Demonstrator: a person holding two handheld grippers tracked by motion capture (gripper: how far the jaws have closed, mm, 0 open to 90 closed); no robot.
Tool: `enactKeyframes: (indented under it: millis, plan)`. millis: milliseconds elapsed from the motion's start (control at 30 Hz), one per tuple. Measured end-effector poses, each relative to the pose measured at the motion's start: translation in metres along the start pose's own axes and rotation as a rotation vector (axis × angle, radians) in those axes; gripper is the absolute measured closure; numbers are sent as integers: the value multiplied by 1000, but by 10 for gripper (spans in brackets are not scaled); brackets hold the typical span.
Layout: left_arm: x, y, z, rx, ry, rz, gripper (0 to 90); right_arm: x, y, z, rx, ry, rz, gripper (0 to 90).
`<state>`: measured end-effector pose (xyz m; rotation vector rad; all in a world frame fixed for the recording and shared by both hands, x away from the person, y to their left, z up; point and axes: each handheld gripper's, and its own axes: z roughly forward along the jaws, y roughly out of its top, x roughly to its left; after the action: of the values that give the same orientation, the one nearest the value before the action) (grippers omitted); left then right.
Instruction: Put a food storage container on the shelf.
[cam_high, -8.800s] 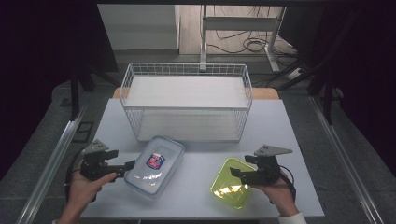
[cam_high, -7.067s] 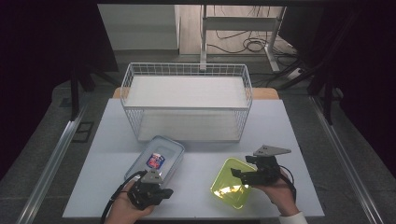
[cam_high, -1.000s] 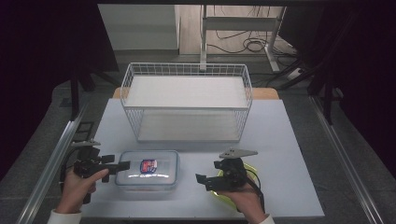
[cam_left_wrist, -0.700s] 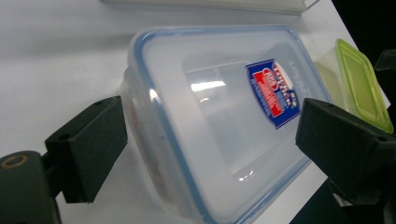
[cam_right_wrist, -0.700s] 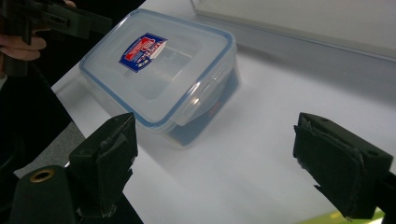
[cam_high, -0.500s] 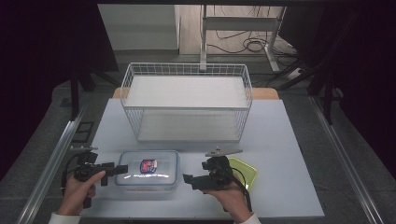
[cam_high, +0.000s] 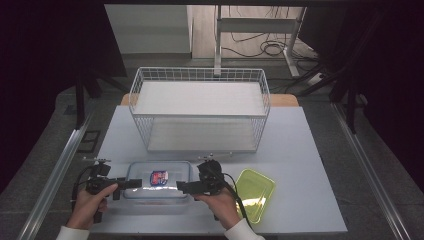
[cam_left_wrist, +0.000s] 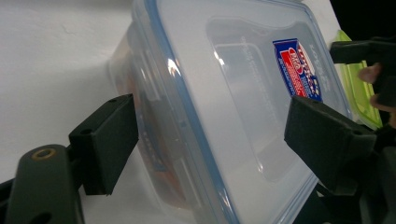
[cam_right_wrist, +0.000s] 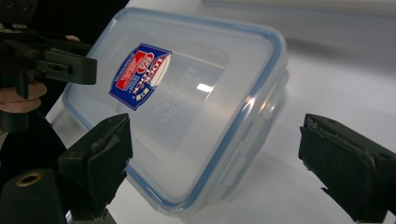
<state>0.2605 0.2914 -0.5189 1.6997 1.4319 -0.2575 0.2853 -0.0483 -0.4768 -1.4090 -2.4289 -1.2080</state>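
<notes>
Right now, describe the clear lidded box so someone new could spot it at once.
Start at the white wire basket at the back of the table. In front of it, near the front edge, a clear plastic box lies flat between the left gripper and the right gripper. Unlike the open yellow-green tray beside it, it has a blue-rimmed lid with a red and blue sticker.

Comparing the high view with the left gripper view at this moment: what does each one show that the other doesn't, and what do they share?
High view alone: the white wire basket at the back of the table, the person's left gripper and both forearms. Left gripper view alone: the latch flaps along the clear container's side, with its own open jaws either side of that end, not pressing. Shared: the container with its blue and red label, the yellow-green lid beyond it, and the right gripper at the far end.
</notes>
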Motion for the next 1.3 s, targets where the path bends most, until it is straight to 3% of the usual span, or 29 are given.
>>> enactKeyframes:
  millis: [167, 267, 367, 467, 633, 900, 1100, 1300]
  plan:
    - [0, 0, 1, 5, -12, -2, 182, 0, -1, 12, 26, 4, 20, 99]
    - [1, 0, 1, 5, -15, -2, 185, -5, -2, 21, 48, 53, 57, 156]
    - [1, 0, 1, 3, -15, -3, 185, -6, -2, 24, 55, 52, 73, 163]
    - [1, 0, 1, 3, -15, -1, 186, -10, -2, 29, 64, 82, 110, 171]
    - [0, -1, 1, 3, -15, -1, 187, -12, -3, 31, 76, 105, 146, 166]
    - [-1, -1, -2, -10, -2, 4, 223, -14, -8, 28, 50, 121, 199, 230]
    - [-1, -1, -4, -9, -7, 8, 260, -17, -9, 25, 47, 136, 205, 257]
    - [3, -5, -13, -29, -46, 9, 347, -15, -10, 20, 46, 137, 181, 291]
